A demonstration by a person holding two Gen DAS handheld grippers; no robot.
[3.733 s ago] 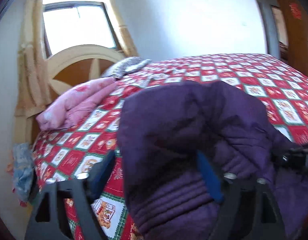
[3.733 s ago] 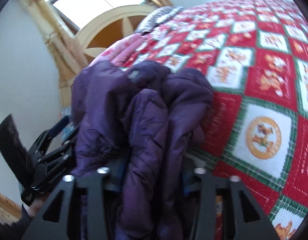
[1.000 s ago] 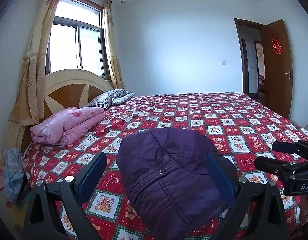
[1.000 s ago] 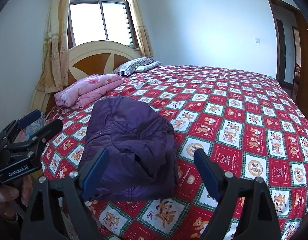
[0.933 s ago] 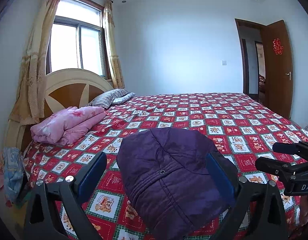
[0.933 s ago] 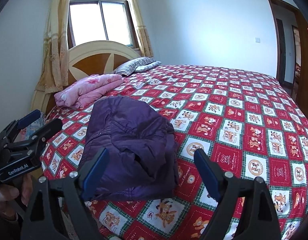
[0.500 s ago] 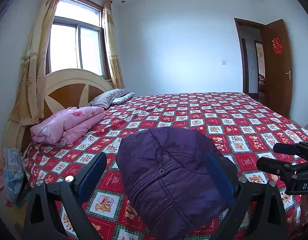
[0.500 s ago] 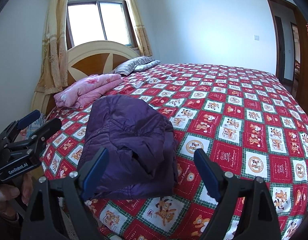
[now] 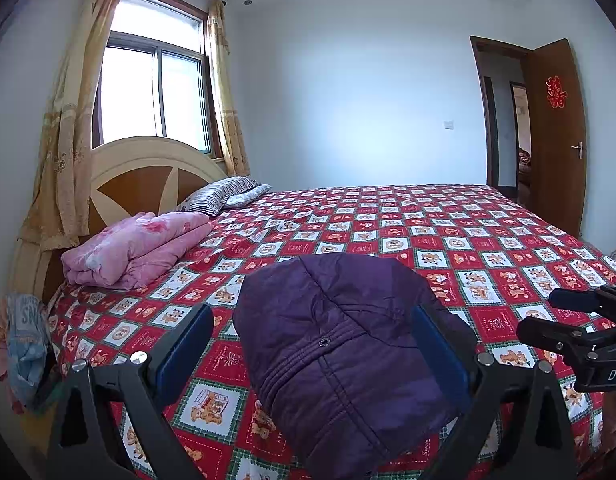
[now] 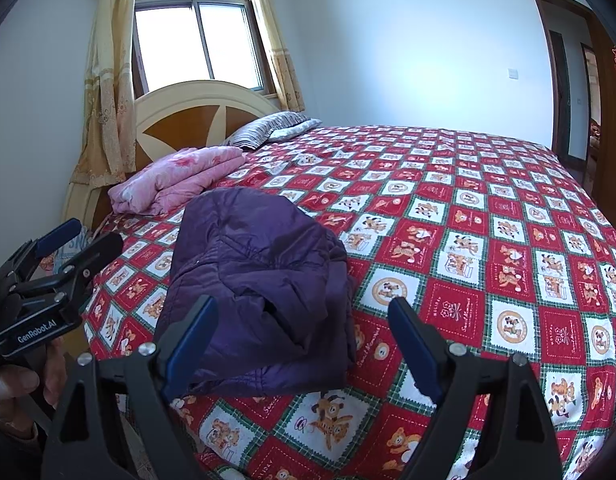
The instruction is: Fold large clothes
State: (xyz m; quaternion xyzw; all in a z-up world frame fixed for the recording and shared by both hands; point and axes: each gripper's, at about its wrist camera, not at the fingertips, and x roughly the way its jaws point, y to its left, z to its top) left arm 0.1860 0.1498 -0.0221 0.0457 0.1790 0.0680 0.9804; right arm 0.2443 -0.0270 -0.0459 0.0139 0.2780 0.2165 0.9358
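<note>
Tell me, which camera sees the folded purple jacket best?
The right wrist view: the purple jacket lies nearly whole on the bedspread, only its near edge hidden. In the left wrist view the same jacket fills the foreground, its sides cut by the open left gripper.

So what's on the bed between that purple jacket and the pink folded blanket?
Nothing but bare patterned bedspread between the purple jacket and the pink blanket, clearest in the right wrist view.
</note>
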